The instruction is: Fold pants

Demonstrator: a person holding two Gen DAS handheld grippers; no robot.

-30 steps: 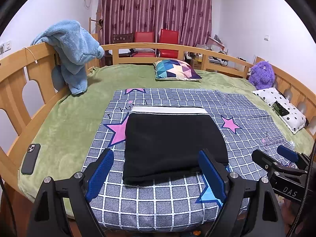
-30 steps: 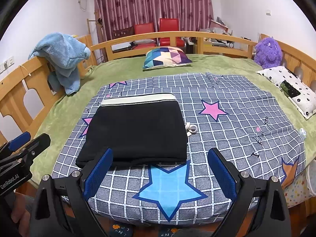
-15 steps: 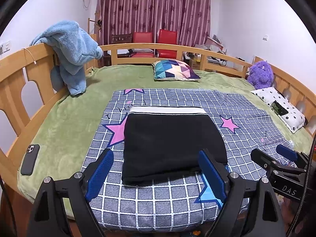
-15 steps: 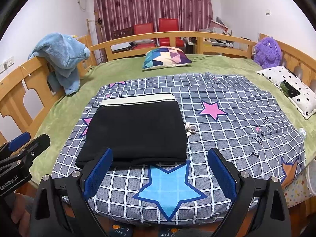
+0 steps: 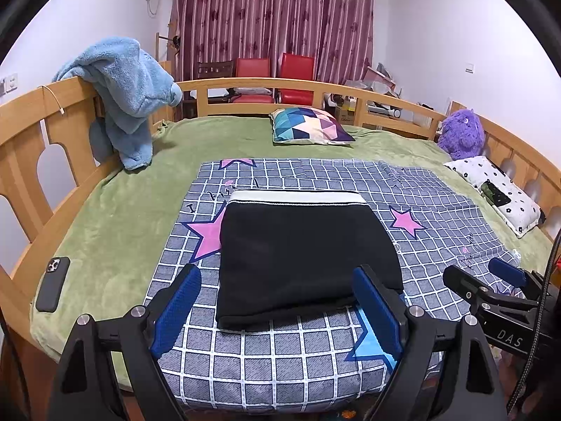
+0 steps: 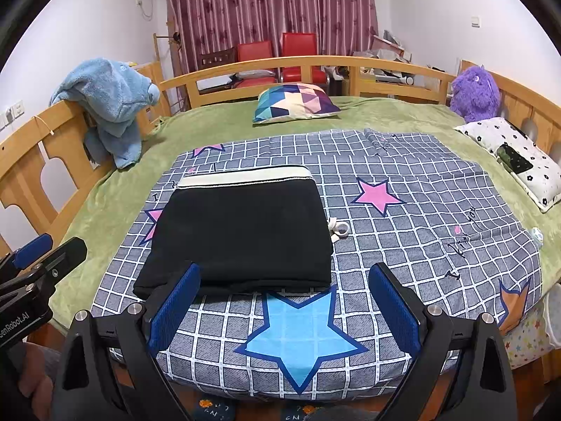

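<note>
change: nothing is moving since a second ago | both my hand-held grippers, left and right, are hovering open, empty | pants are lying folded on the quilt, near-left | fold is looking finished

Both wrist cams sat at the foot of the bed, low, facing the curtains. Left cam looked over the folded black pants head-on, close. Right cam sat further right, pants left of centre. Shared: pants, checked sheet, geometric pillow, and each cam caught the other gripper at its edge.
</note>
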